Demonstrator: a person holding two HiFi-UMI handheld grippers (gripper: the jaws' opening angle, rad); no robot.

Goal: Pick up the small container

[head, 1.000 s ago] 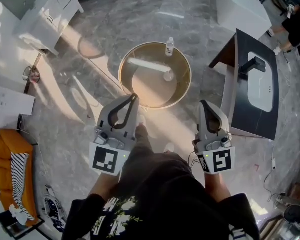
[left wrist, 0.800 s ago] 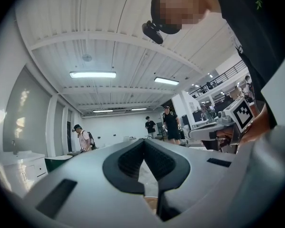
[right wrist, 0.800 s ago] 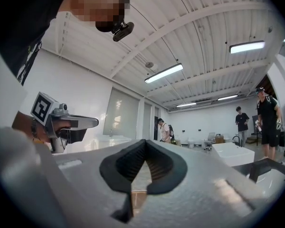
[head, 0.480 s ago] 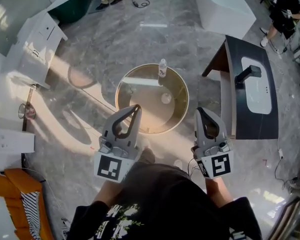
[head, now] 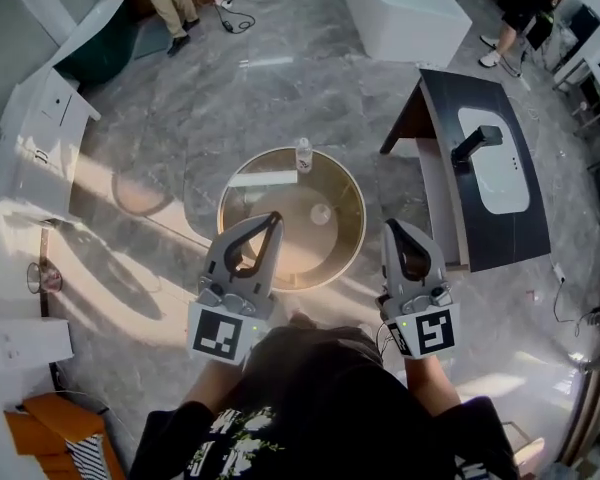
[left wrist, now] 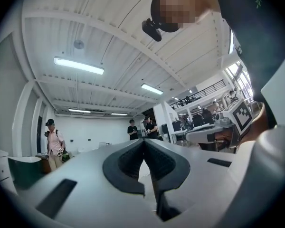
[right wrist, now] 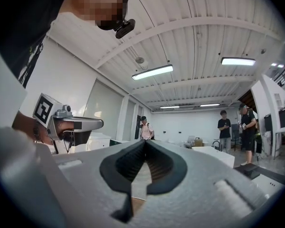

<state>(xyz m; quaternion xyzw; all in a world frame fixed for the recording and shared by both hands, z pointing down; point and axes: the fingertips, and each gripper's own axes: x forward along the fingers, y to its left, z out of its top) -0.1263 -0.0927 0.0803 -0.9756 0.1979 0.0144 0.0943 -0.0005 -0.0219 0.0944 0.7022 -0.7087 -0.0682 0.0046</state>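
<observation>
A small clear bottle with a white cap [head: 303, 154] stands at the far rim of a round gold-rimmed table [head: 236, 190]. A small pale round thing [head: 321, 214] lies near the table's middle. My left gripper [head: 273, 218] is held up over the table's near left edge, its jaws closed together with nothing between them. My right gripper [head: 391, 226] hangs just right of the table, likewise shut and empty. In the left gripper view [left wrist: 143, 140] and the right gripper view [right wrist: 145, 141] the pads meet at the tips, pointing into the room and ceiling.
A dark counter with a white basin and black tap [head: 490, 168] stands right of the table. A white block [head: 405, 13] lies beyond, and a white cabinet [head: 35, 143] and a green tub [head: 100, 53] stand at the left. People stand at the room's far side.
The head view has pulled up and back: the table and bottle look smaller and sit further left. Both grippers stay shut and raised at the same places in view.
</observation>
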